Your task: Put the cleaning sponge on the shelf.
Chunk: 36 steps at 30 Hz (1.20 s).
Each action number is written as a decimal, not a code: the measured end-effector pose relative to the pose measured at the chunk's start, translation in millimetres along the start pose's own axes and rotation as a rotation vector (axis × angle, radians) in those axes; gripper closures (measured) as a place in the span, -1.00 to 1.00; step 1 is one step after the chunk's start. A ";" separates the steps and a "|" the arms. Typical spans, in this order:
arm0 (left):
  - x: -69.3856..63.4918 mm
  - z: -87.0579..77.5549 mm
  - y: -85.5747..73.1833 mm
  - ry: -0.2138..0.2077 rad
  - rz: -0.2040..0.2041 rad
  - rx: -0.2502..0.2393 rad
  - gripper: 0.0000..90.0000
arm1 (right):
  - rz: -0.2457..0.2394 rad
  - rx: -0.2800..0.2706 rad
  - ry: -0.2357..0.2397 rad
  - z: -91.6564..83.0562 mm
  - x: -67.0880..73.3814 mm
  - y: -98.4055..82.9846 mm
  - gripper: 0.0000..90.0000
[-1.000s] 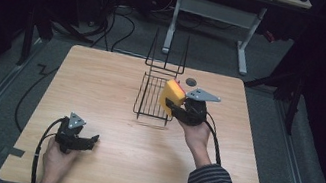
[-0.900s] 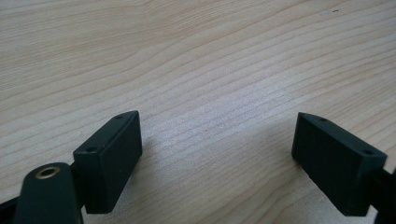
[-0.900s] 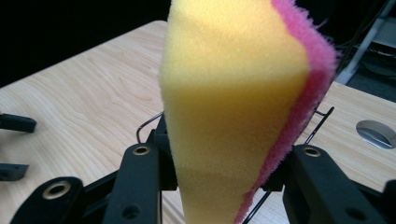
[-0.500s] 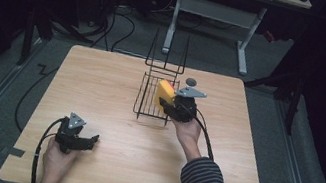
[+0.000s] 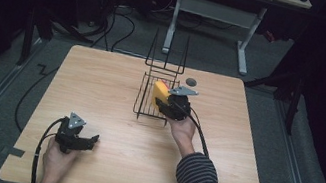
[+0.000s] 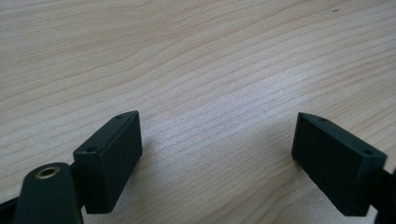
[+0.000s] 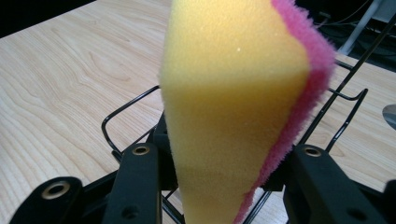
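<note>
Right gripper view: your right gripper point(image 7: 219, 186) pinches the yellow-and-pink foam sponge point(image 7: 233, 93) edgewise, to fit the black wire rack point(image 5: 151, 100) at frame centre; left gripper point(image 6: 219, 158) rests released.

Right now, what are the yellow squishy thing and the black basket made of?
The sponge looks like soft yellow foam with a fuzzy pink scrubbing layer on one side; its surface is porous and matte. The basket looks like thin metal wire with a smooth black coating, though the coating could be paint or plastic.
</note>
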<state>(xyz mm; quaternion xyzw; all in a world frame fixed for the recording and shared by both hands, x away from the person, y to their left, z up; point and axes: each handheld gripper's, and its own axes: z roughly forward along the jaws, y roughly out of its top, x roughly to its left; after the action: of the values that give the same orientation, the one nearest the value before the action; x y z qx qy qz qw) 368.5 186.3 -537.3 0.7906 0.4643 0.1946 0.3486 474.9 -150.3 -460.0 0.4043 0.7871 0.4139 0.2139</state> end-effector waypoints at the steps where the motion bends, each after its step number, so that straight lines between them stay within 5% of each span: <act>1: 0.0 0.0 0.0 0.000 0.000 0.000 -0.63 | 0.000 0.004 -0.002 1.4 -0.1 0.0 0.35; 36: 0.0 0.0 0.0 0.000 0.001 0.001 -0.63 | 0.035 0.038 0.006 25.5 0.7 0.6 0.34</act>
<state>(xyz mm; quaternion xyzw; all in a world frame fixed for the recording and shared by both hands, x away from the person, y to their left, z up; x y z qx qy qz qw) 368.5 186.3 -537.3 0.7909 0.4642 0.1947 0.3481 491.9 -137.3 -473.9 0.4207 0.7882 0.4038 0.1966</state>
